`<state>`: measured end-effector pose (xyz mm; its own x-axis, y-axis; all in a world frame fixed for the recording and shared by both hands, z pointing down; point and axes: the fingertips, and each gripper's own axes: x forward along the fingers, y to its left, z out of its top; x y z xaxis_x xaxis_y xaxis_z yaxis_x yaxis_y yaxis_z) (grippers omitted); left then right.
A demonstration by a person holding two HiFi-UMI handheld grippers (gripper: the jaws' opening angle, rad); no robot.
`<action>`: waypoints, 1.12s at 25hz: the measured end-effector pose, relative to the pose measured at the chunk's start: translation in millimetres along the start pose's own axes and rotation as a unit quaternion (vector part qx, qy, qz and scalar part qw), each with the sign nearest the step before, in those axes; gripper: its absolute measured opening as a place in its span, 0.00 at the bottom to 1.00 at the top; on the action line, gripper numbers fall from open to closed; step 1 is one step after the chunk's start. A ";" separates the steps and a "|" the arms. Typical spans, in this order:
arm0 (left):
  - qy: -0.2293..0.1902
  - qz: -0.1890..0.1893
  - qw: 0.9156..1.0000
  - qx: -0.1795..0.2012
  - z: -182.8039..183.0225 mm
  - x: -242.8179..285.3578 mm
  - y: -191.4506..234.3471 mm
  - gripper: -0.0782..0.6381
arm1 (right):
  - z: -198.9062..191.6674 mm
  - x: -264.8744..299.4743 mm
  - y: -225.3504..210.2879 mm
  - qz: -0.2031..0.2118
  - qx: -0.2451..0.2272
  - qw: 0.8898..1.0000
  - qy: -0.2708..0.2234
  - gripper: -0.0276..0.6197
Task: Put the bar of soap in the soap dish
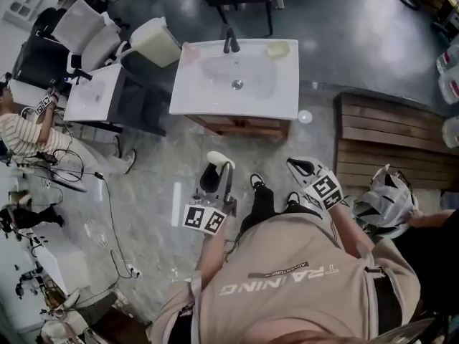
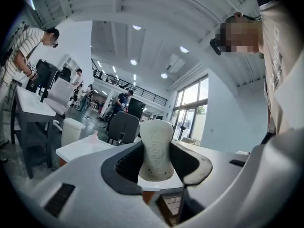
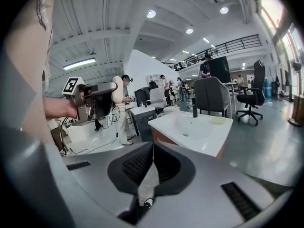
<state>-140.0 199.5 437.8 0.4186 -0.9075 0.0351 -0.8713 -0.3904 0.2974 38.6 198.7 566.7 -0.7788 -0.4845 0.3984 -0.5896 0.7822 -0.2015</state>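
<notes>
Left gripper view: the bar of soap (image 2: 156,144), pale and oval, stands on end, clamped between the fingers of the left gripper (image 2: 159,164). It is held in the air, well short of the washbasin (image 1: 215,99) and on the person's side of it.

Head view: the pale yellow piece on the washbasin's far right corner is probably the soap dish (image 1: 278,49), beside the faucet (image 1: 231,41). A pink object (image 1: 190,49) sits at the far left corner.

Right gripper view: the fingers of the right gripper (image 3: 152,161) are pressed together with nothing between them. This gripper also hangs short of the washbasin.

Risks: only the lower part of the bar lies within the pads, so a slippery surface could let it tilt or slide out on the way to the washbasin. If released too high or off centre, it could skid off the shallow dish into the bowl.
</notes>
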 end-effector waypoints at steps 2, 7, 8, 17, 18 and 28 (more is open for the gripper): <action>-0.009 -0.007 1.000 -0.005 8.0 9.3 20.9 0.35 | 13.1 14.6 -1.7 -0.010 -0.005 1.000 0.001 0.06; -0.024 -0.037 0.999 0.000 31.8 25.8 55.8 0.35 | 56.4 55.4 -8.3 -0.038 -0.020 0.999 -0.013 0.06; -0.022 -0.046 0.999 0.002 35.1 27.1 62.5 0.35 | 64.5 65.8 -8.2 -0.043 -0.029 0.999 -0.016 0.06; 0.011 -0.081 0.997 -0.013 27.1 59.0 113.3 0.35 | 67.5 106.2 -28.4 -0.102 -0.006 0.995 -0.005 0.06; 0.014 -0.082 0.996 -0.018 24.8 63.8 118.1 0.35 | 62.5 110.0 -31.9 -0.107 -0.017 0.994 0.010 0.06; 0.033 -0.113 0.993 -0.003 31.8 183.4 127.6 0.35 | 85.3 144.7 -146.4 -0.142 0.020 0.989 -0.030 0.06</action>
<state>-182.6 -21.7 451.8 0.6186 -0.7851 0.0296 -0.7525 -0.5813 0.3096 -6.1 -19.4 577.5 -0.5905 -0.7060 0.3910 -0.7939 0.5951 -0.1246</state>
